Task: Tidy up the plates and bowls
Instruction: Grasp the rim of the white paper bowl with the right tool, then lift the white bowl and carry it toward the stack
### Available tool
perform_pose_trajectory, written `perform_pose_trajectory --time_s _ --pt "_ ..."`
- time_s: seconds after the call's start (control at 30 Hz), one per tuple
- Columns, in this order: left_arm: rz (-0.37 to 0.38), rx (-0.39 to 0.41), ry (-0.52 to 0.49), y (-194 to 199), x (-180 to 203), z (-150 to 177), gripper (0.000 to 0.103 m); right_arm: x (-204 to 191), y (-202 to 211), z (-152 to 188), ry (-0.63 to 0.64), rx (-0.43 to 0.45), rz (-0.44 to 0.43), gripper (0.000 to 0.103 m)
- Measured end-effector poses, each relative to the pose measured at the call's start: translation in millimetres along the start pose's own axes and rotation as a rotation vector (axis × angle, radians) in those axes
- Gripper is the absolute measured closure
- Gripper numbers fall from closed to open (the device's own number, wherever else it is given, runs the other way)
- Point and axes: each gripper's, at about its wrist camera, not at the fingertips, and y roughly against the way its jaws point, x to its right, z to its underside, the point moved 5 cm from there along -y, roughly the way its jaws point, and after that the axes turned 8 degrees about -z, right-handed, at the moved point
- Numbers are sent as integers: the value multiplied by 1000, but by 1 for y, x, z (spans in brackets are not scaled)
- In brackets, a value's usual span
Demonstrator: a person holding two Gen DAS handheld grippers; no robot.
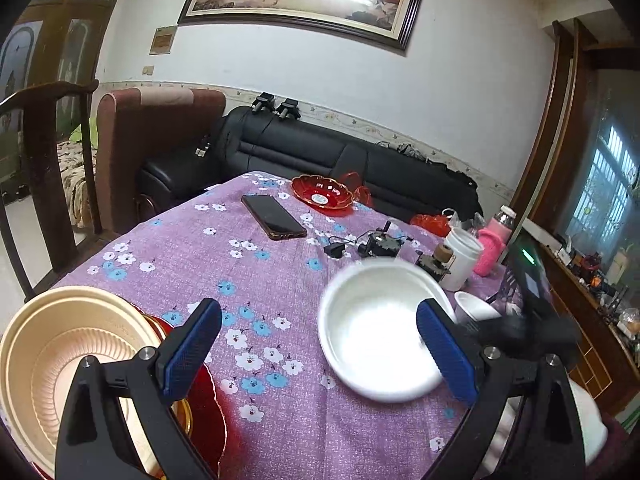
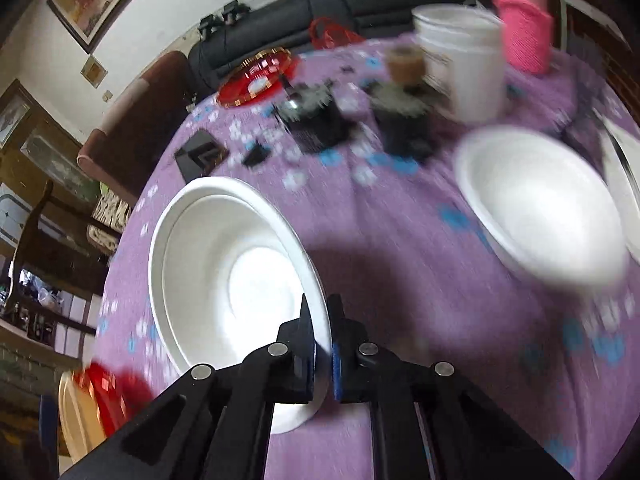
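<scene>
A large white bowl [image 2: 240,280] sits on the purple flowered tablecloth [image 2: 400,280]. My right gripper [image 2: 321,316] is shut on its near right rim, which is pinched between the blue pads. A second white bowl [image 2: 536,208] stands to the right, blurred. In the left wrist view my left gripper [image 1: 320,344] is open over the cloth with nothing between its fingers. The white bowl [image 1: 376,328] lies just inside its right finger [image 1: 444,352]. A beige ribbed bowl [image 1: 60,360] rests on a red plate [image 1: 208,420] at the lower left.
A red dish [image 1: 322,194] and a phone [image 1: 274,216] lie at the far side. A white tub [image 1: 460,258], a pink bottle [image 1: 494,248], black gadgets [image 1: 380,246] and a small white bowl [image 1: 474,306] crowd the right. A black sofa [image 1: 320,152] stands behind the table.
</scene>
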Motion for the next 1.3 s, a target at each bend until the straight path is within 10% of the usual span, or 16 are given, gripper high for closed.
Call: perform_pose_trajectory --time_s 0.17,0.3,0.87,1.3 --pt "41 -1 47 -1 -9 -3 5 11 29 60 -76 -86 -113 95" --pt "33 -47 31 2 -4 0 5 14 38 85 -45 18 -75 92" --pt "-119 -167 -87 59 7 42 5 23 73 101 85 422 -44 58" --pt "-30 -260 -125 55 27 57 5 30 73 106 55 407 -47 50"
